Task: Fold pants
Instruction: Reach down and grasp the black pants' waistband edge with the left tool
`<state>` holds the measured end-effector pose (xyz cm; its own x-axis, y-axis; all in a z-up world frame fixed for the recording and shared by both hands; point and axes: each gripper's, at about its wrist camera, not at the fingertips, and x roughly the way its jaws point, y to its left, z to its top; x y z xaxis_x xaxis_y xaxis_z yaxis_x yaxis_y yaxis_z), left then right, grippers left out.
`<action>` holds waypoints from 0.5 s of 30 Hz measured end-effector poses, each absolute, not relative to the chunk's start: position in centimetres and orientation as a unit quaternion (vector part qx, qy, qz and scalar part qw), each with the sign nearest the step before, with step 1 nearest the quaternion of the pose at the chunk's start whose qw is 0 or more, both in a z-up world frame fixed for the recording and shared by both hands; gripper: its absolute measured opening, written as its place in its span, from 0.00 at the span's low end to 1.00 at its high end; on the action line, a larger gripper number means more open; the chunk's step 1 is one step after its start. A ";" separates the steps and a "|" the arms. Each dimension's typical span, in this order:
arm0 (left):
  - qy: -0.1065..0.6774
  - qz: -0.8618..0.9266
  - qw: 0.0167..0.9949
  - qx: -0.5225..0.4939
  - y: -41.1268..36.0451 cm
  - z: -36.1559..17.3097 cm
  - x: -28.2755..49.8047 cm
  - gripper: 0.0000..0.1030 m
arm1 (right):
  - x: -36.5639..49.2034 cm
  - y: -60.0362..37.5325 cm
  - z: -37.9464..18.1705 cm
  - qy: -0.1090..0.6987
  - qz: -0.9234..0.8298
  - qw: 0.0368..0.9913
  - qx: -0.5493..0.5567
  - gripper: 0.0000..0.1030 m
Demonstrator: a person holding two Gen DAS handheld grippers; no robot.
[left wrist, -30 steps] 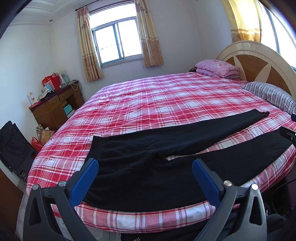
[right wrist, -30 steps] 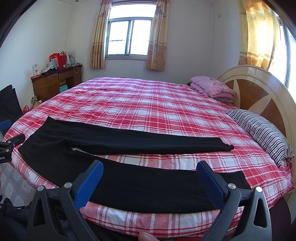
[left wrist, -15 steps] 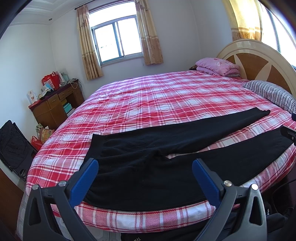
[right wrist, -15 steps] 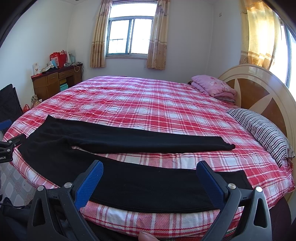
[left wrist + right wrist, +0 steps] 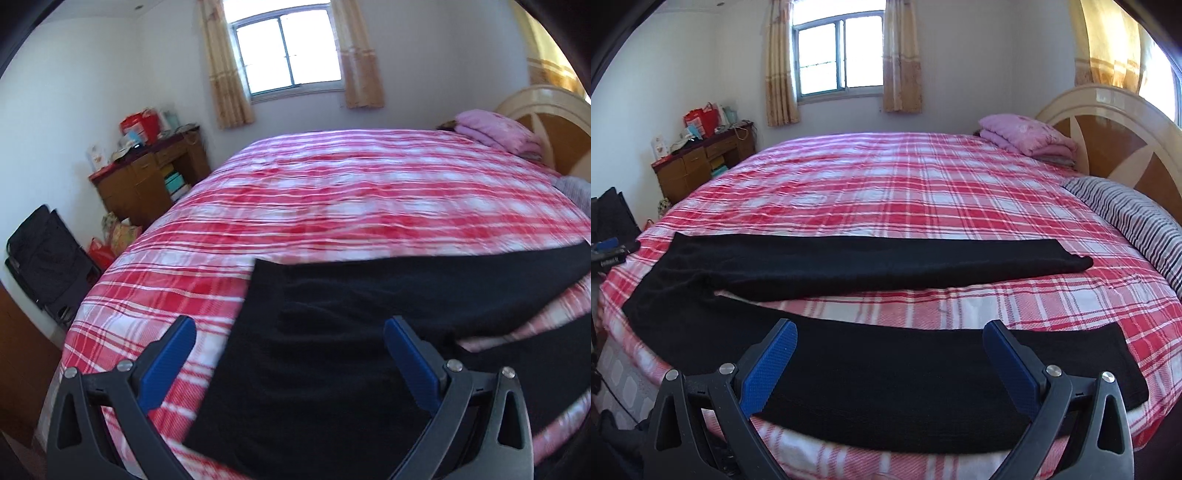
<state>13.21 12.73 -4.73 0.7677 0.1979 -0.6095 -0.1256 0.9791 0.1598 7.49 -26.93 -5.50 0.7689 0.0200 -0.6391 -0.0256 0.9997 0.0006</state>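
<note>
Left wrist view shows our left gripper (image 5: 290, 332) with its blue fingers (image 5: 168, 363) spread wide and holding nothing, hovering over the waist end of the black pants (image 5: 332, 354), which lie flat near the front edge of the red plaid bed (image 5: 351, 192). From the right wrist view, our right gripper (image 5: 888, 338) is likewise spread and unloaded above the nearer leg, while the farther leg stretches toward the striped pillow (image 5: 1134, 218), the two legs apart with bedspread between them.
</note>
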 end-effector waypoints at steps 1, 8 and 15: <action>0.336 0.093 0.936 0.054 13.5 -5.0 14.2 1.00 | 8.1 -27.3 -5.9 0.344 0.012 0.939 -0.006 0.99; 0.405 0.114 0.906 0.036 18.1 -9.0 22.4 0.95 | 12.8 -31.4 -7.6 0.376 -0.024 0.926 -0.024 0.79; 0.442 0.084 0.893 0.018 17.4 -11.1 27.2 0.78 | 15.5 -34.0 -7.9 0.394 -0.044 0.918 -0.028 0.78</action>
<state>27.19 17.36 -11.15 0.5951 0.1652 -0.7865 -0.1336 0.9854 0.1059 15.48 -34.00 -7.88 0.6861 -0.1023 -0.7203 0.0584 0.9946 -0.0856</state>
